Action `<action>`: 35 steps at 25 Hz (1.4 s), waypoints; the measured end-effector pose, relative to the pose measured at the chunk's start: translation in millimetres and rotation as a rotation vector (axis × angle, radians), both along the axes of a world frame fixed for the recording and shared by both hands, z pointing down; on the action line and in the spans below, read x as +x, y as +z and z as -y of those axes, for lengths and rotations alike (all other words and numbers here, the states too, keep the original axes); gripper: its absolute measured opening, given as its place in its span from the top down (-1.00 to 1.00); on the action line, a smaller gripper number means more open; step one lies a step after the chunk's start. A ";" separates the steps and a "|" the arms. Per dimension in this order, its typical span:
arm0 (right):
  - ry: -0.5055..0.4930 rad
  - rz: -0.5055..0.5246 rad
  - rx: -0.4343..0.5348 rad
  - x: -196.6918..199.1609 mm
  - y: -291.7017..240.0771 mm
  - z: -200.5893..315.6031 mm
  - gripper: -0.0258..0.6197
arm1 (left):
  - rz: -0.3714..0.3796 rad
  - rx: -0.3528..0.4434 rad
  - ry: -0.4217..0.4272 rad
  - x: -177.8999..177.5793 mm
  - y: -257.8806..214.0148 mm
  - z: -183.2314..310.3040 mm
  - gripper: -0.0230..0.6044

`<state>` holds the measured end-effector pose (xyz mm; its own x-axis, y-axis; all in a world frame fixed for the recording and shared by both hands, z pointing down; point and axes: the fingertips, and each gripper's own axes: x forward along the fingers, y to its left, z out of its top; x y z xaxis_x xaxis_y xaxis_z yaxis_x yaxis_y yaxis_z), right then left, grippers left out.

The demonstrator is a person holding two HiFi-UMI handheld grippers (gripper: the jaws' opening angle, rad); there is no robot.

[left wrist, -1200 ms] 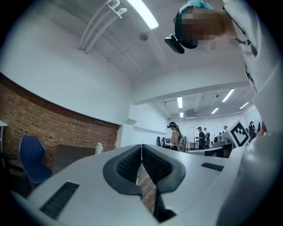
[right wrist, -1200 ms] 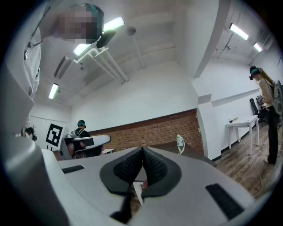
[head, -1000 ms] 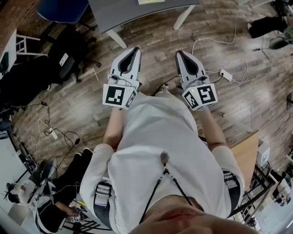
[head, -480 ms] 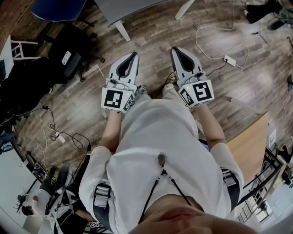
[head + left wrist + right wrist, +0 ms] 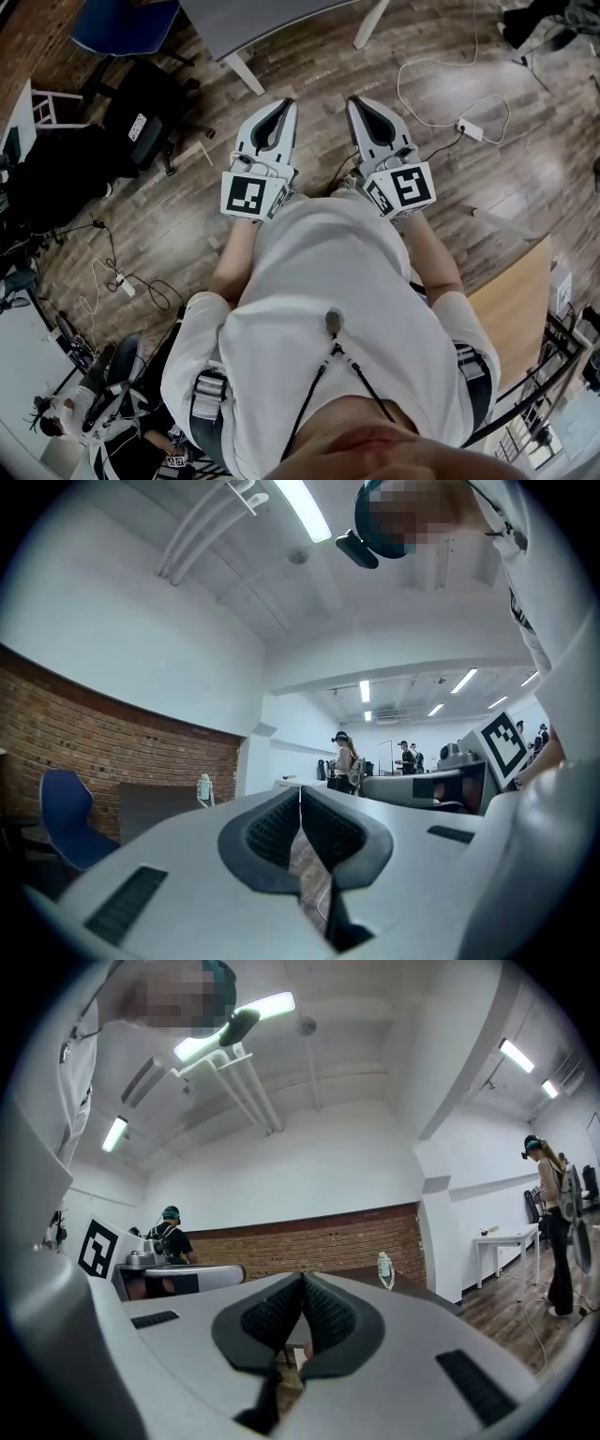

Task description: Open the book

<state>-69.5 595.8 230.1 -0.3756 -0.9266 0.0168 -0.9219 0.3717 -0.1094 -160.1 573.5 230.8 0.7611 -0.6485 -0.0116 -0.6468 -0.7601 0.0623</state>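
No book shows in any view. In the head view my left gripper point(image 5: 280, 103) and right gripper point(image 5: 357, 100) are held side by side in front of the person's white-shirted torso, pointing level out over a wooden floor. Both are shut with nothing between the pads. The left gripper view looks along the shut left gripper point(image 5: 300, 790) into a room with a brick wall. In the right gripper view the shut right gripper point(image 5: 303, 1278) points at a brick wall as well.
A grey table point(image 5: 253, 19) with white legs stands just ahead, a blue chair point(image 5: 122, 23) and a black office chair point(image 5: 141, 112) to its left. Cables and a power strip point(image 5: 469, 129) lie on the floor at right. A wooden tabletop point(image 5: 511, 309) sits at right. Other people stand far off.
The floor and furniture have shifted under the grippers as the person moves. Both grippers stay shut and side by side; the left one has drifted slightly right in the head view.
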 end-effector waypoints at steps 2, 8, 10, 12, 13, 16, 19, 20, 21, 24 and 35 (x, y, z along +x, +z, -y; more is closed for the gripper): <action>-0.032 -0.014 0.003 16.1 -0.5 -0.9 0.81 | 0.003 -0.004 -0.032 19.1 0.2 0.2 0.84; -0.123 -0.027 -0.029 59.4 6.9 -9.7 0.81 | 0.019 -0.030 -0.083 70.6 8.6 -14.0 0.84; -0.139 -0.020 -0.035 72.8 10.0 -11.8 0.81 | 0.022 -0.033 -0.091 86.3 11.6 -18.5 0.84; -0.151 -0.011 -0.033 84.0 12.4 -13.1 0.81 | 0.024 -0.037 -0.099 98.8 13.8 -20.8 0.84; -0.155 -0.007 -0.031 89.1 13.1 -13.4 0.81 | 0.025 -0.039 -0.102 104.0 14.8 -21.2 0.84; -0.154 0.006 -0.030 105.6 13.1 -10.9 0.81 | 0.028 -0.040 -0.111 118.4 14.9 -18.5 0.84; -0.144 0.011 -0.034 118.4 10.7 -5.6 0.81 | 0.029 -0.029 -0.117 129.2 11.7 -13.5 0.84; -0.144 0.005 -0.034 120.2 10.3 -4.2 0.81 | 0.025 -0.028 -0.119 131.0 11.5 -11.9 0.84; -0.145 -0.001 -0.033 121.3 10.4 -2.5 0.81 | 0.022 -0.029 -0.121 132.5 11.7 -9.8 0.84; -0.142 -0.009 -0.035 125.7 13.4 6.4 0.81 | 0.021 -0.033 -0.119 137.3 15.1 0.0 0.84; -0.080 -0.025 -0.075 156.8 27.7 72.1 0.81 | 0.014 -0.055 -0.083 157.7 26.9 81.4 0.84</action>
